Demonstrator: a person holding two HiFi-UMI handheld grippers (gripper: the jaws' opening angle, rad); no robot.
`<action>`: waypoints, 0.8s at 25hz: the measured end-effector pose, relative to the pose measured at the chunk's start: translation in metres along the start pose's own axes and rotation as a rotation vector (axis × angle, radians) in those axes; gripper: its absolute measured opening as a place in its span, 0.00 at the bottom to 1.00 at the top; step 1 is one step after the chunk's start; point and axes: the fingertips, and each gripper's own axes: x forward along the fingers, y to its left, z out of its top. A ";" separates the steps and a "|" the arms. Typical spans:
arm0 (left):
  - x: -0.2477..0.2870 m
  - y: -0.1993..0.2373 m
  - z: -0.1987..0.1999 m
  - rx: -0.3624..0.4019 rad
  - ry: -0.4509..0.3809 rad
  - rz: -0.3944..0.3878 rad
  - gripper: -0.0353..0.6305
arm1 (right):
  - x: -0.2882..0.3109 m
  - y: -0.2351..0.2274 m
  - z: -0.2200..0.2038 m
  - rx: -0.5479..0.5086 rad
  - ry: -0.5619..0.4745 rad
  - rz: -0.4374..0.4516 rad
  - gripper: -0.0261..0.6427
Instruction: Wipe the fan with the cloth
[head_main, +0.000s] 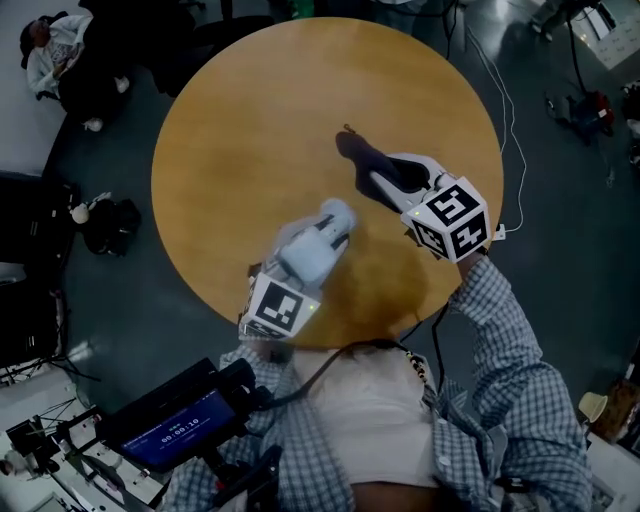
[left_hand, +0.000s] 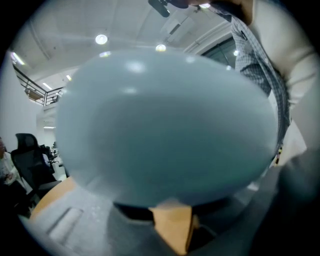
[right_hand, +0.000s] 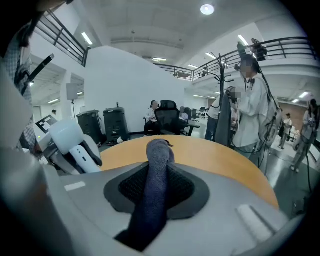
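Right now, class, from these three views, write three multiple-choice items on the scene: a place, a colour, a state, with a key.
1. Where is the dark blue-grey knitted cloth?
A. on the floor
B. between the right gripper's jaws
C. draped over a chair
2. What colour is the round wooden table?
A. white
B. green
C. honey brown
3. What is the left gripper doing?
A. holding the pale blue rounded plastic fan
B. hanging empty
C. holding a cup
Key: 1 B, the right gripper view shows its pads pinching it; 2 C, seen in the head view; 3 A, the fan fills the left gripper view.
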 end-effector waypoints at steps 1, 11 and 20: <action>0.008 0.002 -0.011 -0.011 0.011 -0.002 0.27 | 0.003 -0.003 -0.015 0.022 0.005 -0.002 0.18; 0.050 0.006 -0.086 -0.073 0.151 -0.001 0.27 | 0.019 0.006 -0.116 0.214 0.114 0.059 0.18; 0.066 0.001 -0.114 -0.103 0.261 -0.028 0.27 | 0.037 0.005 -0.178 0.302 0.225 0.052 0.18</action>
